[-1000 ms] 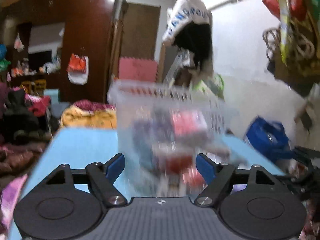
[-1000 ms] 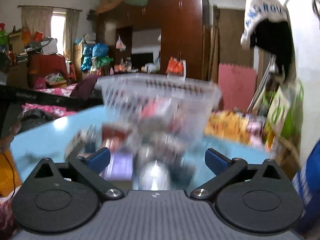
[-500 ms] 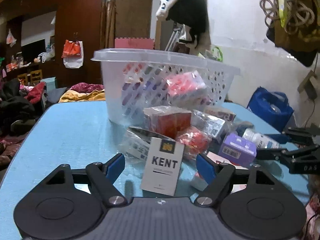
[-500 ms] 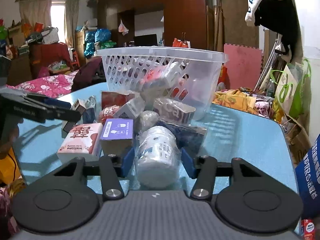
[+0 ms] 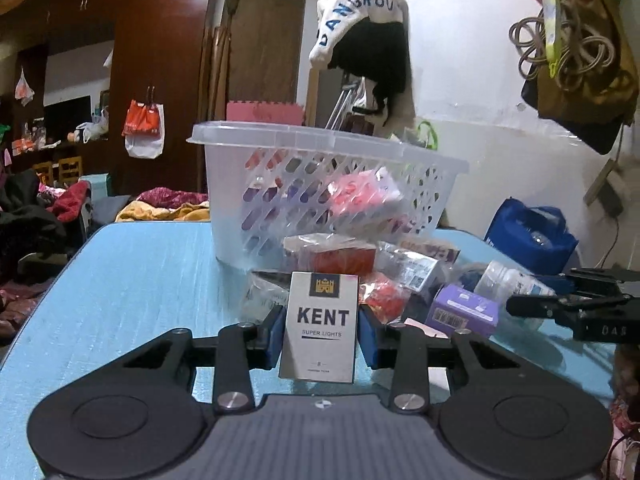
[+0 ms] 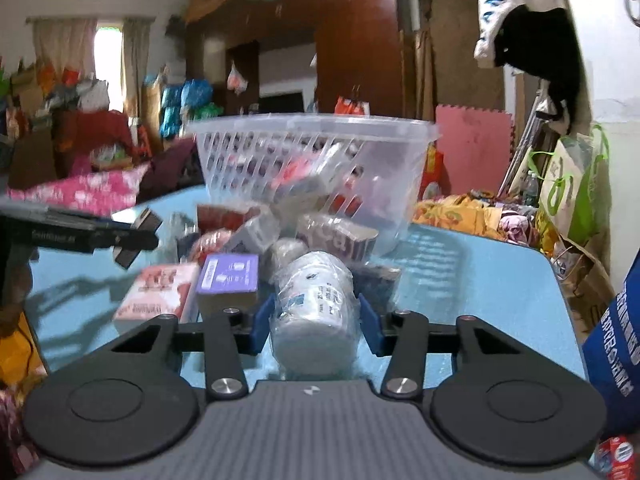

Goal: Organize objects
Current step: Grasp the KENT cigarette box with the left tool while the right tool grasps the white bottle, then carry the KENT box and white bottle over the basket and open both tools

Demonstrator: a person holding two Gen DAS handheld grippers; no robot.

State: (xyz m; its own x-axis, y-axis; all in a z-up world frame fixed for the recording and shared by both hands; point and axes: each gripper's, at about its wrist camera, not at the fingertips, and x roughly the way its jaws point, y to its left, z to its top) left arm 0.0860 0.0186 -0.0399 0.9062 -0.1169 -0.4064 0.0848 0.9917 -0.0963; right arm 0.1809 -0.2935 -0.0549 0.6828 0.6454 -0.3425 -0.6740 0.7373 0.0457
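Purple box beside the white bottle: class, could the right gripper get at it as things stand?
Probably not yet. The right gripper has its fingers closed on the wrapped white bottle, so it is occupied. The purple box lies just left of it, uncovered on top.

Cluttered home bedroom: wardrobe [image 6: 352,40], bedding [image 6: 80,192], hanging clothes [image 5: 368,52].
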